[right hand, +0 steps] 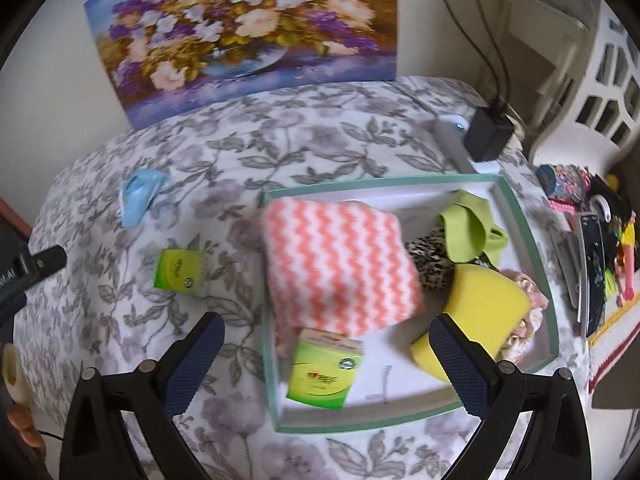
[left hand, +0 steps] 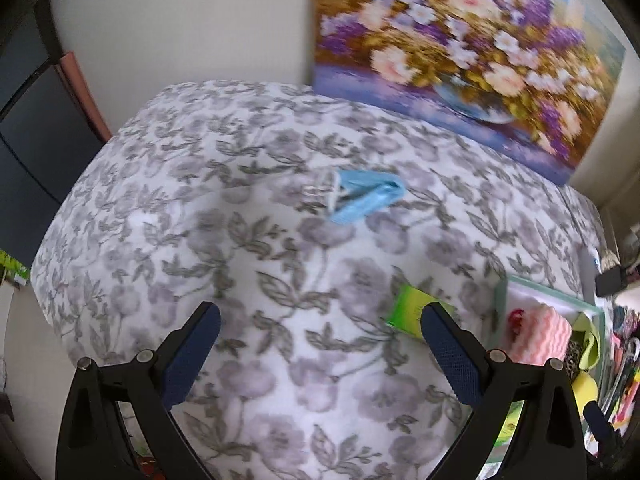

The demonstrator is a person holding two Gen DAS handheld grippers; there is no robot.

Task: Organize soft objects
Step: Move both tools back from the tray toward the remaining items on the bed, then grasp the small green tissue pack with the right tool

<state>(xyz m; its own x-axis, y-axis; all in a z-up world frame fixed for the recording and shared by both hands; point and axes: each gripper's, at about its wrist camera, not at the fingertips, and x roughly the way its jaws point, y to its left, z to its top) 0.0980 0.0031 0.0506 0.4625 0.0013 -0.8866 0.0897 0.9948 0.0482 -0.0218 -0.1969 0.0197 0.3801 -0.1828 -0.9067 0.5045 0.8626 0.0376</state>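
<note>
Both grippers' fingers wide apart, holding nothing: left gripper (left hand: pixel 320 338) over floral cloth (left hand: pixel 248 240) near blue mask (left hand: pixel 366 196), right gripper (right hand: pixel 326 348) above box (right hand: pixel 532 236) with striped towel (right hand: pixel 340 264).

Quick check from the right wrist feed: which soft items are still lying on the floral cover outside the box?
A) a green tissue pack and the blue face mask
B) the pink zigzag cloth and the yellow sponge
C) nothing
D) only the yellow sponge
A: one green tissue pack and the blue face mask lie on the cover left of the box; both grippers are open and empty.
</note>
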